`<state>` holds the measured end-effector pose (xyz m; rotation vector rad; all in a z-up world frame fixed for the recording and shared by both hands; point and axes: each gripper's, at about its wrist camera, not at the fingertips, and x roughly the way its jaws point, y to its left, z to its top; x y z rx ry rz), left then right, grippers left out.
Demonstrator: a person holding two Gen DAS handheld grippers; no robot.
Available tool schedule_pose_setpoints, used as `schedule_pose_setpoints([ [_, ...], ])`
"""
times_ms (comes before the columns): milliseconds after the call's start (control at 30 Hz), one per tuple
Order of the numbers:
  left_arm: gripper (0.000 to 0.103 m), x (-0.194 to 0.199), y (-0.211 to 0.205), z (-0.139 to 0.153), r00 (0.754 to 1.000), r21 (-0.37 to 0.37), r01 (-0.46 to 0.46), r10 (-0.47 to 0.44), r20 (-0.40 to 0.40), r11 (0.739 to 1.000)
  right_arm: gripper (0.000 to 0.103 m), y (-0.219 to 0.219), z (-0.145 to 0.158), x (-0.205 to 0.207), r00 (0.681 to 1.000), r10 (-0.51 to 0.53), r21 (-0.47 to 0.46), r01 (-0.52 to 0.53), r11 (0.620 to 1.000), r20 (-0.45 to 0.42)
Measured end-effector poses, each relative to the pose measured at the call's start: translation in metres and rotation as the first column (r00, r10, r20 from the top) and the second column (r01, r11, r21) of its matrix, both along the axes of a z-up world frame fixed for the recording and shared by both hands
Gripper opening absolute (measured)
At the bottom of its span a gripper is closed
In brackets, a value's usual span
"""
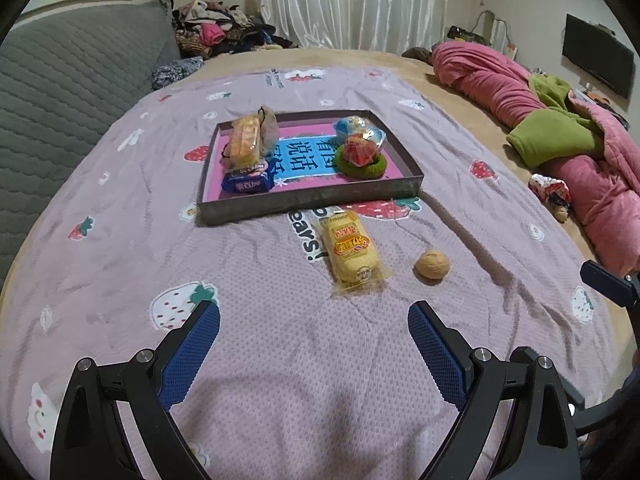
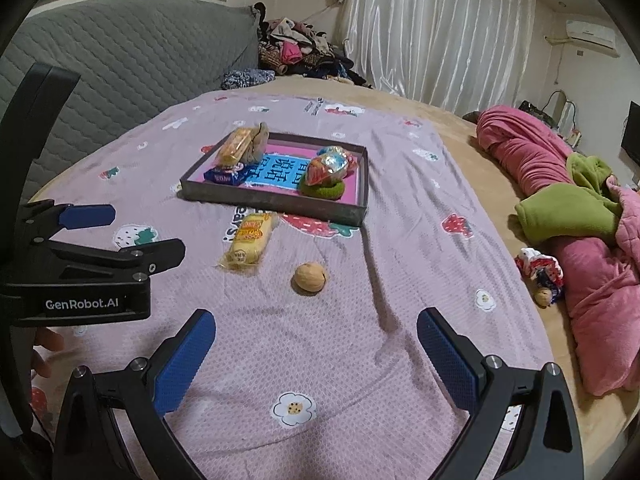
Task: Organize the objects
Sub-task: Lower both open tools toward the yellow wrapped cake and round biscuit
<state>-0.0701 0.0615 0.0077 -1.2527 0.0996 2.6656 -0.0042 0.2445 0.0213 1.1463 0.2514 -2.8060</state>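
Both my grippers hang wide and empty over the pink bedspread [image 1: 280, 360], with the loose snacks ahead of them.

My left gripper [image 1: 314, 312] has its jaws spread with nothing between them; the yellow cake packet [image 1: 350, 250] lies ahead and slightly right of it, just in front of the tray [image 1: 308, 200]. My right gripper [image 2: 316, 318] is equally wide, and the walnut [image 2: 310, 277] sits ahead of it, nearly centred, with bare cloth between. In the tray I see another cake packet [image 1: 244, 140] atop a blue wrapper [image 1: 250, 182], and a colourful bag [image 1: 362, 140] on a green ring [image 1: 360, 166]. A pink quilt [image 2: 592, 272] is heaped well off right.
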Motion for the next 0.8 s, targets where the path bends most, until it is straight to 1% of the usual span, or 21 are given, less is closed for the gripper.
schedule_pose_setpoints([
  [433,0.095,-0.041,0.02,-0.022,0.999,0.0,0.006,-0.006,0.037,1.0,0.102,0.005,-0.031,-0.031,0.999,0.01,-0.014,-0.01,1.0,0.046],
  [800,0.095,-0.08,0.03,-0.042,0.997,0.015,0.009,-0.01,0.076,1.0,0.102,0.006,-0.047,-0.064,0.998,0.011,-0.008,-0.01,1.0,0.068],
])
